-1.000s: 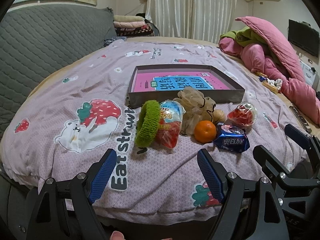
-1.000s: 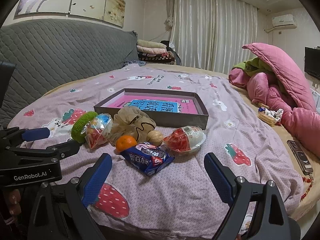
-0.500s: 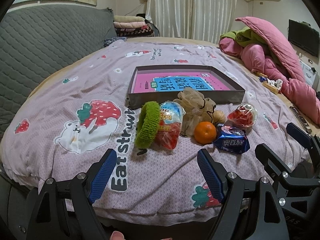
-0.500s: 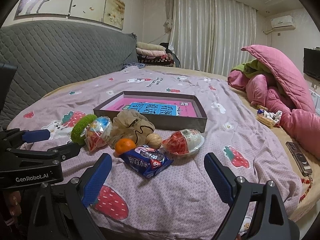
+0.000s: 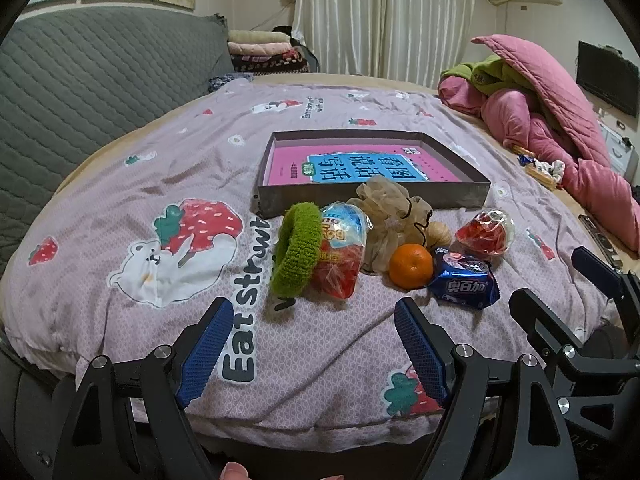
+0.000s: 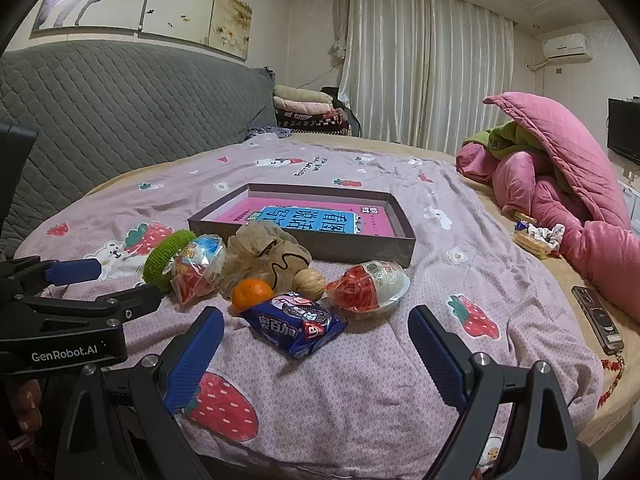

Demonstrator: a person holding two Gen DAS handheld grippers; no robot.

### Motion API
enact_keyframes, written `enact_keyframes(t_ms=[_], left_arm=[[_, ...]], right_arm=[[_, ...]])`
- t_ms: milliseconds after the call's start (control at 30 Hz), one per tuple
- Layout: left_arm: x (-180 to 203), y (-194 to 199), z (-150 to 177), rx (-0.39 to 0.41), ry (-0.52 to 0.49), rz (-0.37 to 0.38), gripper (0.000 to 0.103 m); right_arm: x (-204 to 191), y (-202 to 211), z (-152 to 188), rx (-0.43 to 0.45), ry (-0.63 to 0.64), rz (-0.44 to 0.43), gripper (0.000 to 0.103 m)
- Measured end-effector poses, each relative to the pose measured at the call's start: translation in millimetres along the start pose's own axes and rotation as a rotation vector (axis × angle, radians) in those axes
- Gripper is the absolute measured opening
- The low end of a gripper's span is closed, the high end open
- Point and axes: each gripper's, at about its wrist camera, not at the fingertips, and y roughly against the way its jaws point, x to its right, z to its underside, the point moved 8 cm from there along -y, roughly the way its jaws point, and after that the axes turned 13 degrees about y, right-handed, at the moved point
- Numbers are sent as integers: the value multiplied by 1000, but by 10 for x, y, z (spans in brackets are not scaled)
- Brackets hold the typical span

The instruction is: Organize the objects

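The left gripper [image 5: 314, 344] hung over the near edge of the bed [image 5: 120, 184], its blue pads far apart and nothing between them. The right gripper [image 6: 316, 346] was beside it, also spread wide and empty, low above the pink cover with strawberry prints. In the left wrist view, part of the right gripper showed at the right edge; in the right wrist view, the left one showed at the left edge.

Just beyond the grippers, a small group of things lay on the cover. Nearest was a blue cookie pack [image 6: 296, 326], and an orange [image 6: 252, 293] touched its far-left corner. A walnut [image 6: 309, 283] sat just behind the pack. To the right was a clear snack bag [image 6: 370, 286] with red content. To the left, a second snack bag [image 5: 340, 252] lay against a green knitted ring [image 5: 297, 250], which stood tilted on its edge. Behind the orange was a beige mesh pouf [image 5: 394, 208] with a dark cord, close to the front wall of the box.

The grey box [image 5: 372, 198] was open and shallow, and a pink and blue book [image 5: 360, 166] lay flat inside it.

Further right, a phone [image 6: 596, 316] lay near the bed edge, well apart from the group. A pink quilt [image 6: 560, 176] was piled at the far right, and a grey headboard [image 6: 120, 112] stood at the left. White curtains [image 6: 424, 64] hung at the back.
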Motion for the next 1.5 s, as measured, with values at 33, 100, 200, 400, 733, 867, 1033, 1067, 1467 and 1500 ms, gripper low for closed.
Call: enact_keyframes(t_ms=[33,100,200,400,733,867,1033,1067,1467,1500], left_arm=[[-8,-1,-3,-1,2,0,84],[-10,-12,8,-4,3,0,84],[-31,-28,19,-5,5,-4,84],[-105,-93,29,-13,23,-12,84],[-271,-196,9,-18,58,-29,84],[-337,-234,-16,-16,70,-37,84],[-380,-285,-31,-18,80,-46,84],[-387,-298,-33,-19,81,-47,84],[-406,-459,-24,-34,72,-51,84],[-414,-478,-31,-35,74,-50,84]], right_arm=[[-1,-2,1,-2,0,-1,93],[-6,-5,7,-4,0,-4,93],[-10,-18,13,-8,0,-6,93],[-21,-70,40,-20,-5,-12,93],[-23,-202,125,-55,-15,-28,93],[-19,-221,143,-60,-17,-29,93],[-3,-247,158,-66,-25,-34,93],[4,-254,161,-67,-28,-35,93],[59,-408,245,-109,-62,-58,93],[56,-426,251,-114,-61,-62,93]])
